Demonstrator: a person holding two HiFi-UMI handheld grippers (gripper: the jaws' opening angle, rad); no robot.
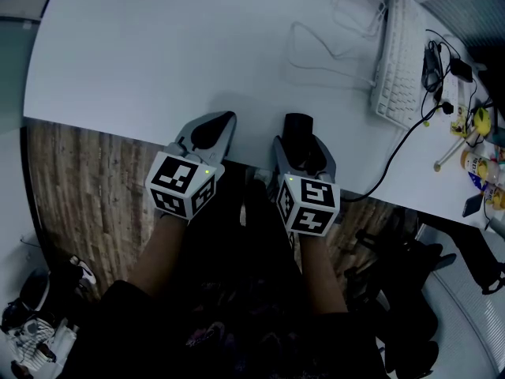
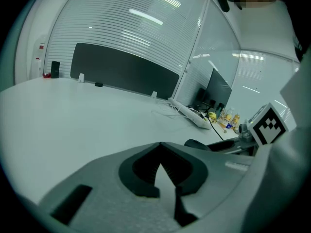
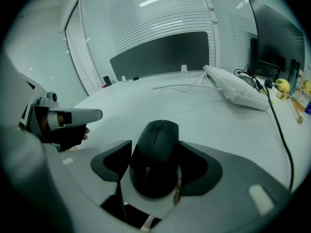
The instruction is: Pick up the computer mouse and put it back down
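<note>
A big white table (image 1: 158,54) stands over a brown wood floor (image 1: 79,180). A white keyboard (image 1: 401,61) lies near its far right side, with a thin white cord (image 1: 316,50) looping beside it. A black cable (image 3: 282,141) runs off the table's edge. Little yellow bottles (image 1: 475,164) stand at the right end, near a dark screen (image 3: 274,38).

Matt plastics over a smooth white table

The table (image 1: 158,54) top is smooth and white with a soft sheen. Below its near edge, the floor (image 1: 79,180) shows brown wood grain. At that edge, the computer mouse (image 3: 154,159) is black plastic, matt with a faint gloss on its back. The right gripper (image 3: 155,144) and left gripper (image 2: 160,144) are finely grained matt grey plastic, with dull black ribbed pads (image 2: 146,171). At the table's right end, the keyboard (image 1: 402,61) is white plastic.
</note>
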